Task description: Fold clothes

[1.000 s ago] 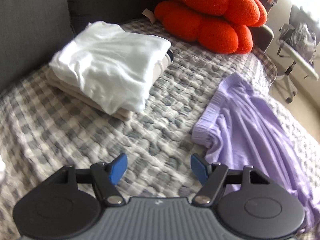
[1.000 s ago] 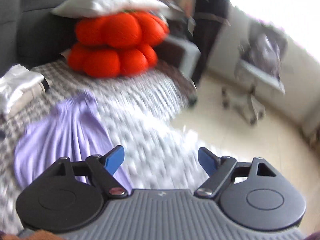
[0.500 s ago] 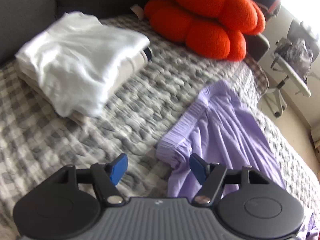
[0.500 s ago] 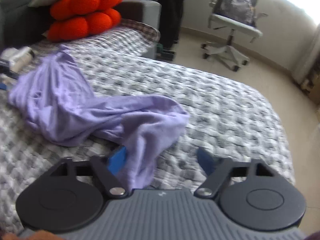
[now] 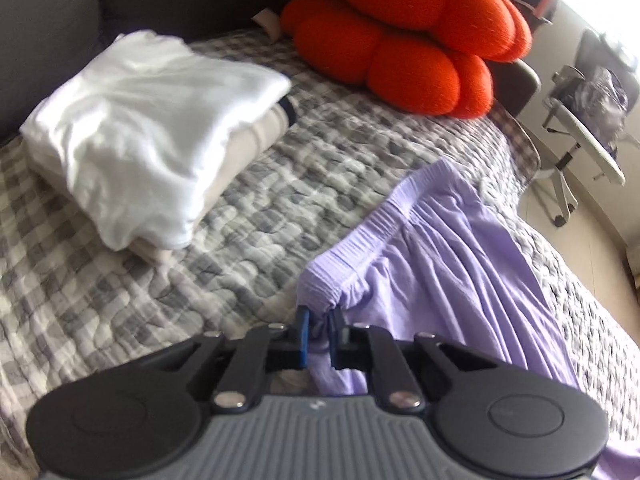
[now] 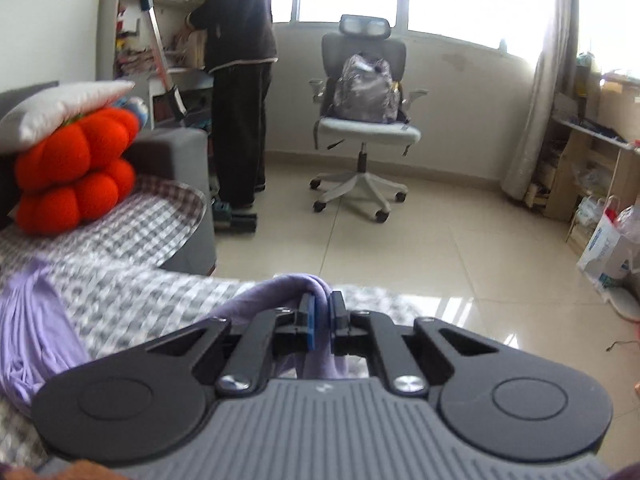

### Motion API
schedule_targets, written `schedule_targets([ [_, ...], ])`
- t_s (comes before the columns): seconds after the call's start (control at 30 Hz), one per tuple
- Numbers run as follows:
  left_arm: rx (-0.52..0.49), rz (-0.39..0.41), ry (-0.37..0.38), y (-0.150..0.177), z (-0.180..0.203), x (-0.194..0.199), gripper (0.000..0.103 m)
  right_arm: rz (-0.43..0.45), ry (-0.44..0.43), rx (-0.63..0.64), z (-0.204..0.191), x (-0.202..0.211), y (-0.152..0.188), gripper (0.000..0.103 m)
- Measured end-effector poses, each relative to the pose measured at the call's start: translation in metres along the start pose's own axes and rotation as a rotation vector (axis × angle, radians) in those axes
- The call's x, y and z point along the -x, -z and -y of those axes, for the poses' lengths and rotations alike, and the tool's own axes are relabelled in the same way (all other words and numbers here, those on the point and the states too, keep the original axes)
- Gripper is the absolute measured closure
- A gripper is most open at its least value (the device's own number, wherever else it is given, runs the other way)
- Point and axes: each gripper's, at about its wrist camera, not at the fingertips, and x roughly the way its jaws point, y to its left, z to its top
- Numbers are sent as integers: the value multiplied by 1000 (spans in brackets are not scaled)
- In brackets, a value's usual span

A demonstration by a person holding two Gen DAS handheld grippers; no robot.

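Note:
A lilac garment [image 5: 440, 272] with an elastic waistband lies spread on the checked quilt [image 5: 248, 216]. In the left wrist view my left gripper [image 5: 319, 330] is closing on the near corner of that waistband, and its blue pads pinch a bunch of the cloth. In the right wrist view my right gripper [image 6: 321, 314] is closing on the garment's other end; lilac cloth [image 6: 280, 288] humps over its fingers and hangs between the pads. The rest of the garment [image 6: 28, 320] trails off to the left on the bed.
A folded stack with a white top [image 5: 152, 120] lies at the quilt's back left. Orange cushions [image 5: 420, 40] sit at the head. Beyond the bed edge [image 6: 192, 256] is tiled floor, an office chair [image 6: 364, 128] bearing a backpack, and a person [image 6: 240, 72] at shelves.
The left gripper slid right to the waistband corner and shut on it. The right gripper swung along the garment, shut on its far end, rose and turned toward the room.

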Motion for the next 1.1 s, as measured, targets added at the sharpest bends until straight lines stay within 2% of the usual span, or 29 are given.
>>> schedule_targets([
  [0.1,32,-8,15,-1,-3,2,94,90,65,-34,7,6,-11,96],
  [0.17,52,-16,38,-2,-3,5,94,79,91,-103,15,-2,-9,96],
  [0.23,58,-13,48,-2,-2,7,94,4,129,-130,20,-27,1,96],
  [0.37,75,-13,64,-3,-5,9,94,-305,182,-118,30,-101,42,95],
  [0.4,79,-7,71,-3,-6,11,94,-334,193,-116,30,-109,51,95],
  [0.5,80,19,98,-4,-7,17,94,-305,192,-159,32,-108,62,92],
  [0.53,86,22,104,-5,-8,18,94,-290,195,-171,32,-104,62,86],
  [0.6,100,22,107,-7,-9,18,94,-259,206,-191,31,-93,59,67],
  [0.63,107,23,108,-7,-10,18,94,-244,212,-201,30,-87,58,48],
  [0.67,115,25,110,-8,-10,18,94,-228,218,-211,30,-82,57,43],
  [0.7,122,26,115,-9,-11,19,94,-213,224,-221,29,-77,56,43],
  [0.73,128,31,123,-9,-11,21,94,-211,198,-217,26,-71,55,43],
  [0.8,135,42,139,-10,-11,25,94,-232,89,-187,12,-63,54,43],
  [0.9,147,56,160,-11,-12,32,94,-336,-99,-59,-22,-62,67,43],
  [1.03,195,76,198,-12,-21,36,94,-369,-102,2,-41,-82,81,44],
  [1.1,218,93,219,-14,-25,37,94,-354,-108,-1,-43,-93,82,63],
])
